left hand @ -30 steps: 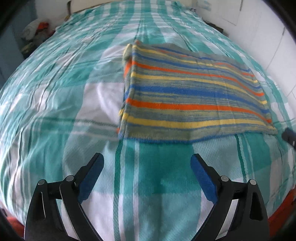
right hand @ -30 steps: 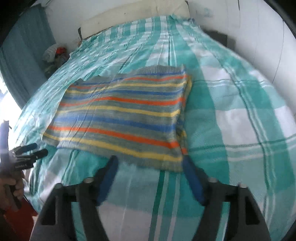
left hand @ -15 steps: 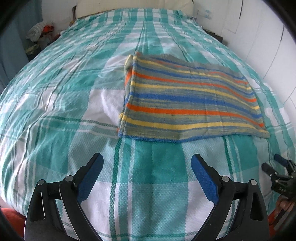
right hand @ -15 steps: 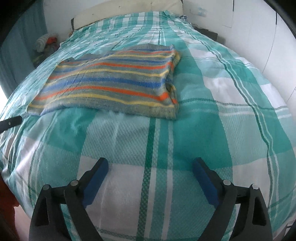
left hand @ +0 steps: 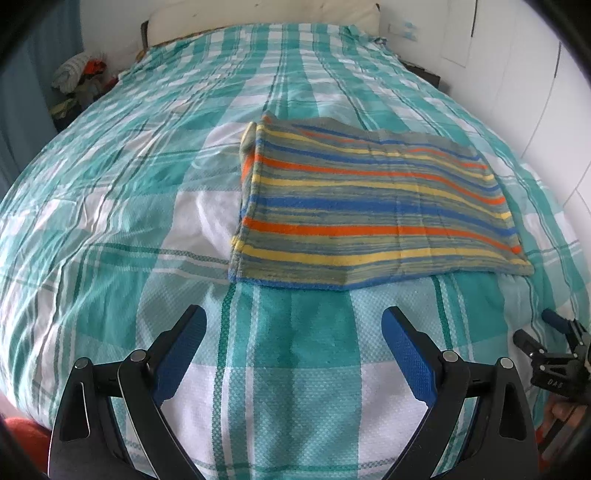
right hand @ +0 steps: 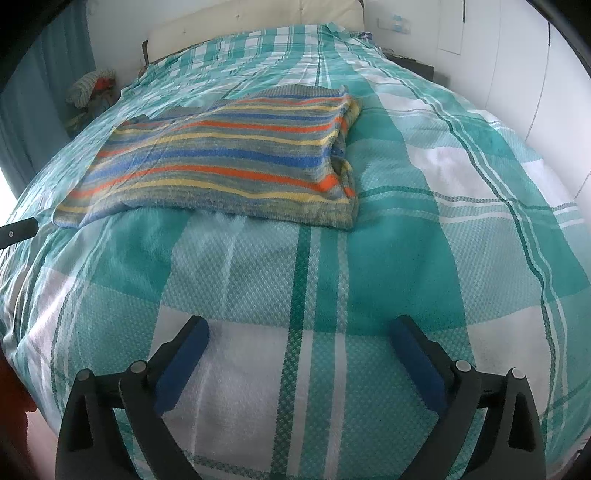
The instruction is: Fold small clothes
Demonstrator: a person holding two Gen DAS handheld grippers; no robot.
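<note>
A striped knit garment (left hand: 373, 210) in grey, blue, orange and yellow lies folded flat into a rectangle on the bed; the right wrist view shows the same garment (right hand: 229, 158) further off to the upper left. My left gripper (left hand: 293, 325) hovers open above the cover just short of the garment's near edge, nothing between its blue pads. My right gripper (right hand: 299, 336) is well back from the garment, its jaws opening wide over bare cover with nothing between them. The right gripper's fingers (left hand: 554, 343) also show at the lower right of the left wrist view.
A teal and white checked bedcover (left hand: 122, 206) spans the bed, with a pale headboard (right hand: 251, 18) at the far end. A heap of clothes (left hand: 79, 79) sits beside the bed at far left. White wall panels (right hand: 517, 62) run along the right side.
The right gripper has pulled back from the garment's near edge and spread its jaws wide. The left view has tilted a little, the garment sitting slightly farther away.
</note>
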